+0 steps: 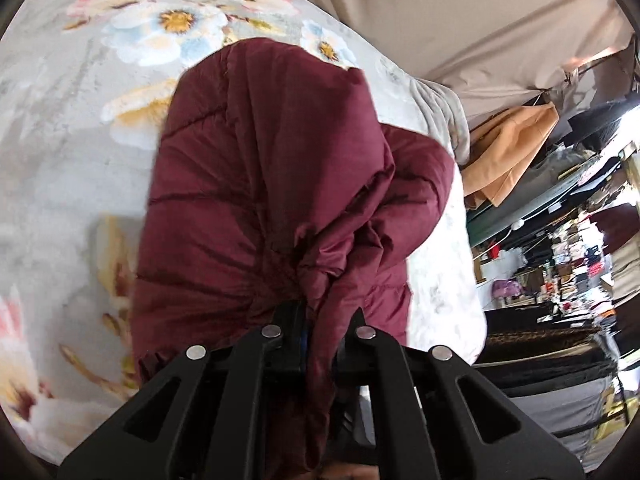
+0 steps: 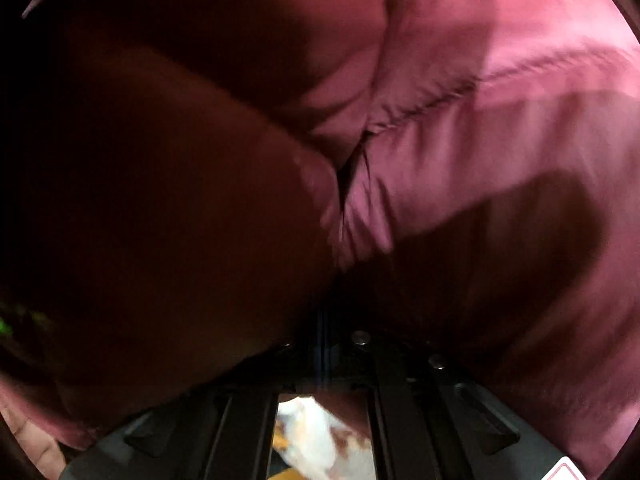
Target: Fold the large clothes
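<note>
A maroon quilted jacket point(image 1: 256, 184) hangs bunched over a floral bedspread point(image 1: 72, 152) in the left wrist view. My left gripper point(image 1: 320, 320) is shut on a gathered fold of the jacket, which runs down between its black fingers point(image 1: 288, 320). In the right wrist view the jacket point(image 2: 480, 100) fills nearly the whole picture, pink where lit and dark in shadow. My right gripper point(image 2: 328, 336) is pressed into this cloth in shadow, its jaws together on a fold. A fingertip of the person's hand point(image 2: 36, 444) shows at the lower left edge.
The bed's edge point(image 1: 452, 264) runs down the right side, with a grey blanket point(image 1: 444, 116) at its corner. Beyond it are an orange garment point(image 1: 508, 148), cluttered shelves point(image 1: 568, 272) and a beige curtain point(image 1: 460, 12). A strip of floral bedspread point(image 2: 316, 440) shows under the right gripper.
</note>
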`<state>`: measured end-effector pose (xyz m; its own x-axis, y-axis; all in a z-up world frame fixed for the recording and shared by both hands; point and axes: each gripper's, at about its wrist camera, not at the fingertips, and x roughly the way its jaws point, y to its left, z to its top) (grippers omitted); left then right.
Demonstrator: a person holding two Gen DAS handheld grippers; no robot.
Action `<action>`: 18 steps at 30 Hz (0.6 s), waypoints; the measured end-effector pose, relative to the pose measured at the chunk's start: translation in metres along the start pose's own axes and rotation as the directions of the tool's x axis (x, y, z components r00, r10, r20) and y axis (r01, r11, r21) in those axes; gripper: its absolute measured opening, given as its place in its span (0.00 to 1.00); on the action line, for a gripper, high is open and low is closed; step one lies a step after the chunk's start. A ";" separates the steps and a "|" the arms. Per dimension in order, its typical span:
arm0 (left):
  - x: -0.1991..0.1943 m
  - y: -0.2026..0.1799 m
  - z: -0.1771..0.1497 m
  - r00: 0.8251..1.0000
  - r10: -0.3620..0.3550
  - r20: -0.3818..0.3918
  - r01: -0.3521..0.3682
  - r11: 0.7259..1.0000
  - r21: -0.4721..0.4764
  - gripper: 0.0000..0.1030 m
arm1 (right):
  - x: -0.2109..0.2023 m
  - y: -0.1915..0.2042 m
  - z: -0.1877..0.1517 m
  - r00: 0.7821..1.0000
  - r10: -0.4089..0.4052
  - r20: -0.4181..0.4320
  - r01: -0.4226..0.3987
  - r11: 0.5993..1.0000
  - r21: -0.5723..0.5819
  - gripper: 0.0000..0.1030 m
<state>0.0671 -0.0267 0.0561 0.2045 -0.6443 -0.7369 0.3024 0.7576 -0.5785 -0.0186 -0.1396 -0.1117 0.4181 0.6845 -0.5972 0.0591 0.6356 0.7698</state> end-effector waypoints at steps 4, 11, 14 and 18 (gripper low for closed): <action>0.011 -0.024 0.002 1.000 0.000 -0.010 0.001 0.999 0.035 0.05 | -0.106 -0.024 -0.023 0.966 -0.087 0.244 0.071 0.995 0.075 0.00; 0.046 -0.079 -0.006 0.997 -0.019 -0.072 0.029 0.990 0.139 0.05 | -0.150 -0.106 -0.024 0.918 -0.306 0.253 0.254 0.943 0.217 0.00; 0.072 -0.112 -0.012 0.993 -0.024 -0.115 0.047 0.979 0.199 0.04 | -0.130 -0.104 -0.011 0.927 -0.274 0.258 0.222 0.952 0.212 0.00; 0.118 -0.141 -0.023 0.983 -0.008 -0.186 0.053 0.969 0.242 0.05 | -0.133 -0.125 -0.008 0.942 -0.189 0.279 0.122 0.963 0.240 0.00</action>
<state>0.0275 -0.2069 0.0425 0.0258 -0.6194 -0.7846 0.5292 0.6744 -0.5149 -0.0893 -0.3070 -0.1299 0.6352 0.4246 -0.6452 0.3259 0.6100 0.7223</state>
